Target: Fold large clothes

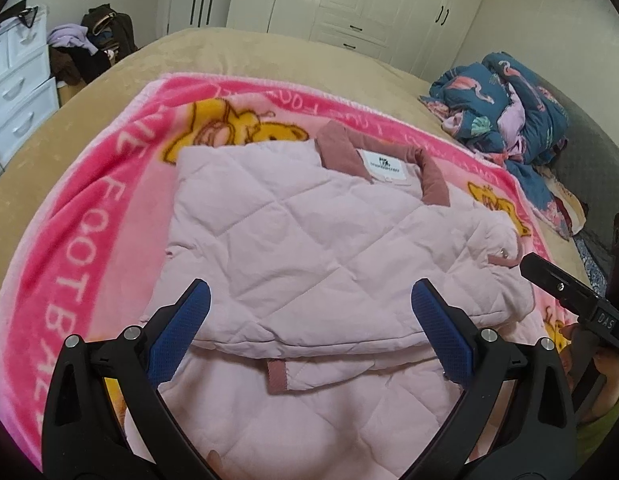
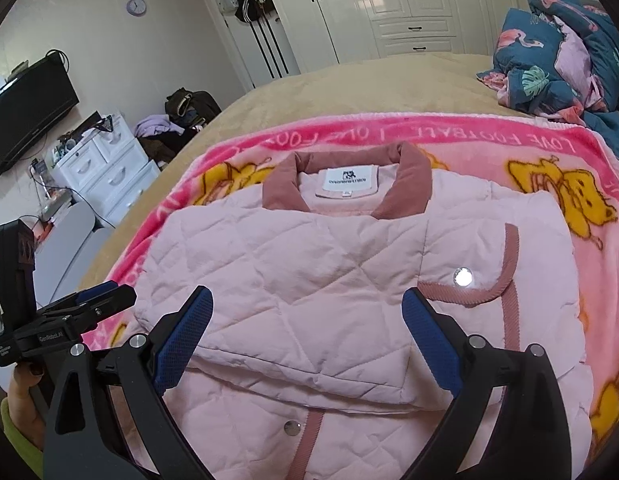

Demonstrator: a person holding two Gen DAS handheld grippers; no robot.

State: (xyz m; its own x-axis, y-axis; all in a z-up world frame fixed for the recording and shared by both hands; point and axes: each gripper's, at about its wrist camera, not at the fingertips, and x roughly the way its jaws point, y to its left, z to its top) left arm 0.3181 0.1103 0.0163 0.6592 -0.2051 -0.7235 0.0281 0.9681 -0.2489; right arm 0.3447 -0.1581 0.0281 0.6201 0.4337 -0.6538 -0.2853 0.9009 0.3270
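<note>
Just below both tools (image 1: pixel 311 306) (image 2: pixel 307 312), seemingly untouched: jacket (image 2: pixel 309 280)

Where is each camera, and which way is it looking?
Left wrist view: sits on the left gripper, looking down over the pink quilted jacket; the right gripper pokes in at the right.
Right wrist view: sits on the right gripper, facing the jacket's collar; a hand holds the left gripper at the left.
Both show the jacket, pink blanket, bed and wardrobe.
</note>
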